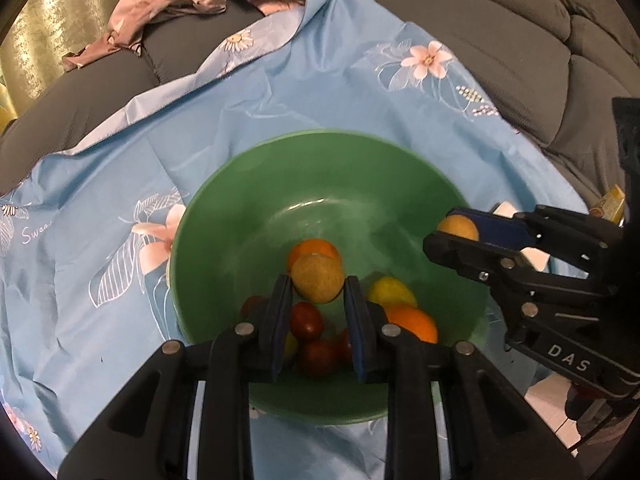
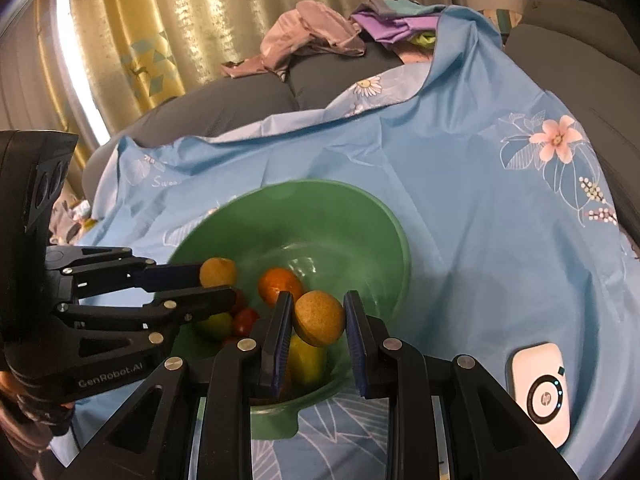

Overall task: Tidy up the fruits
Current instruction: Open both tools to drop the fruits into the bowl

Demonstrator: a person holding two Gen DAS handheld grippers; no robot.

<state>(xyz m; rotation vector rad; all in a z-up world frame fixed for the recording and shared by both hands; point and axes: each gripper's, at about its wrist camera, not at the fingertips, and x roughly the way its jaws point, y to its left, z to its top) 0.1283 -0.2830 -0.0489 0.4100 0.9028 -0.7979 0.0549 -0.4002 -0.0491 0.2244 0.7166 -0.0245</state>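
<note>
A green bowl (image 1: 280,184) sits on a blue flowered sheet and holds several fruits: oranges (image 1: 412,320), a lemon (image 1: 390,290) and dark red fruits (image 1: 306,320). My left gripper (image 1: 318,284) is shut on a tan round fruit (image 1: 318,282) just above the bowl's contents. My right gripper (image 2: 318,318) is shut on a second tan round fruit (image 2: 320,318) over the bowl (image 2: 320,208). Each gripper shows in the other's view: the right one (image 1: 452,228) at the bowl's right rim, the left one (image 2: 216,280) at its left rim.
The blue sheet (image 1: 100,220) covers a grey sofa (image 1: 500,40). Loose clothes (image 1: 168,8) lie on the sofa back. A white HP device (image 2: 540,392) lies on the sheet to the right of the bowl. Curtains (image 2: 160,32) hang behind.
</note>
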